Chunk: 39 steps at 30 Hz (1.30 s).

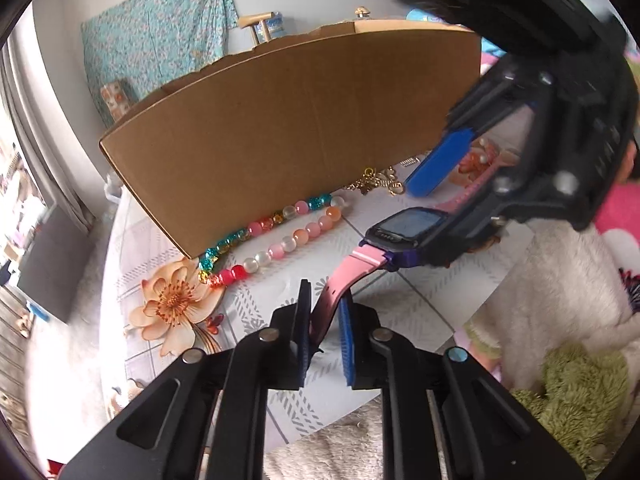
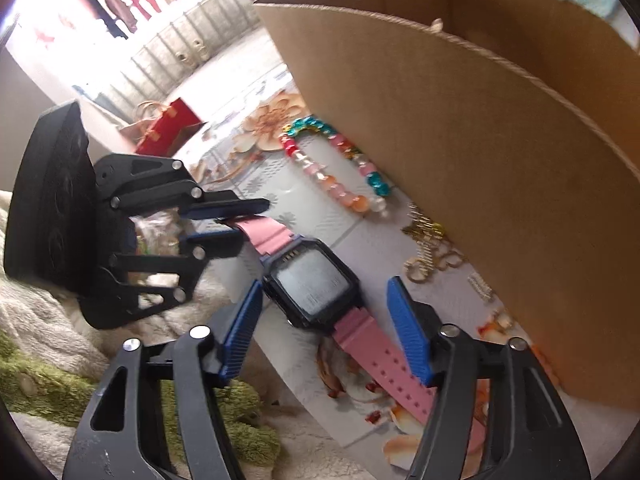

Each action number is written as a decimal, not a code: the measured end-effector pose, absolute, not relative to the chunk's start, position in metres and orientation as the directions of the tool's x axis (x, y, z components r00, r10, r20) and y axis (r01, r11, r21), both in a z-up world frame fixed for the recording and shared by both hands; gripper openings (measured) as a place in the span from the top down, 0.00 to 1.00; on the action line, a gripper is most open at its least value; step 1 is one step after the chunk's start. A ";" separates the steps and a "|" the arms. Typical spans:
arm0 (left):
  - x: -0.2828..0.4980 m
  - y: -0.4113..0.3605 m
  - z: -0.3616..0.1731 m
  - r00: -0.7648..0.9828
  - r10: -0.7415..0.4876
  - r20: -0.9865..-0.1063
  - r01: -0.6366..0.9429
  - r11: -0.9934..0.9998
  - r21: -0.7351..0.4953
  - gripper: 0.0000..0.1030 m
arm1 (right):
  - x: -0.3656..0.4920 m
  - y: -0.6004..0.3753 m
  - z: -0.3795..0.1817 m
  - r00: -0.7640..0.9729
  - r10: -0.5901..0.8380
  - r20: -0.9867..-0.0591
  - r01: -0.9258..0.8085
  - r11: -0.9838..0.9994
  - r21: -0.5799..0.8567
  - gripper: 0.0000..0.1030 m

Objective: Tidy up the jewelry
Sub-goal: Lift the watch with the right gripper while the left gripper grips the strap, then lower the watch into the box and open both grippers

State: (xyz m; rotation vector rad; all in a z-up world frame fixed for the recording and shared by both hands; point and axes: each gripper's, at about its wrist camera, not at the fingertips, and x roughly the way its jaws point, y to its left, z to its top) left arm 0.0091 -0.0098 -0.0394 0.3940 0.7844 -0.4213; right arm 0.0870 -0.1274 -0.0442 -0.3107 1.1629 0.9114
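A pink-strapped watch with a dark square face (image 1: 406,229) (image 2: 312,284) lies at the table's edge. My left gripper (image 1: 325,312) is shut on one end of its pink strap (image 1: 332,300); it also shows in the right wrist view (image 2: 236,224). My right gripper (image 2: 324,316) is open, its blue pads (image 2: 412,328) on either side of the watch face and the other strap. In the left wrist view the right gripper (image 1: 440,184) hangs over the watch. A bead bracelet (image 1: 276,232) (image 2: 340,164) and gold jewelry (image 1: 376,182) (image 2: 428,252) lie beside a cardboard box (image 1: 296,132) (image 2: 480,160).
The table has a floral cover (image 1: 176,304) (image 2: 272,120). Fluffy white and green fabric (image 1: 560,340) (image 2: 60,360) lies next to the table edge. A red gift bag (image 2: 168,128) stands beyond the table. A small orange-pearl ornament (image 1: 476,160) lies near the box.
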 end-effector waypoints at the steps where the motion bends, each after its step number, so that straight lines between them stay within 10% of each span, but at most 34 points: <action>1: 0.011 -0.008 -0.039 0.631 -0.220 -0.744 0.502 0.847 0.176 0.88 | 0.083 -0.130 -0.043 0.130 0.436 -0.891 -0.750 0.631 0.199 0.39; 6: 0.015 0.008 -0.037 0.611 -0.236 -0.756 0.507 0.850 0.145 0.89 | 0.056 -0.145 -0.044 0.294 0.329 -0.897 -0.730 0.684 0.012 0.42; 17: 0.011 0.008 -0.029 0.667 -0.201 -0.717 0.445 0.880 0.168 0.96 | 0.035 -0.144 -0.047 0.552 0.224 -0.803 -0.651 0.718 -0.246 0.96; 30: 0.027 0.039 0.107 0.816 -0.279 -0.507 0.380 0.919 0.106 0.96 | 0.034 -0.142 0.080 0.767 0.315 -0.559 -0.566 0.743 -0.357 0.99; 39: 0.176 0.018 0.104 0.606 -0.256 -0.754 0.415 0.910 0.025 0.96 | 0.177 -0.129 0.074 0.510 0.287 -0.811 -0.608 0.787 -0.104 0.99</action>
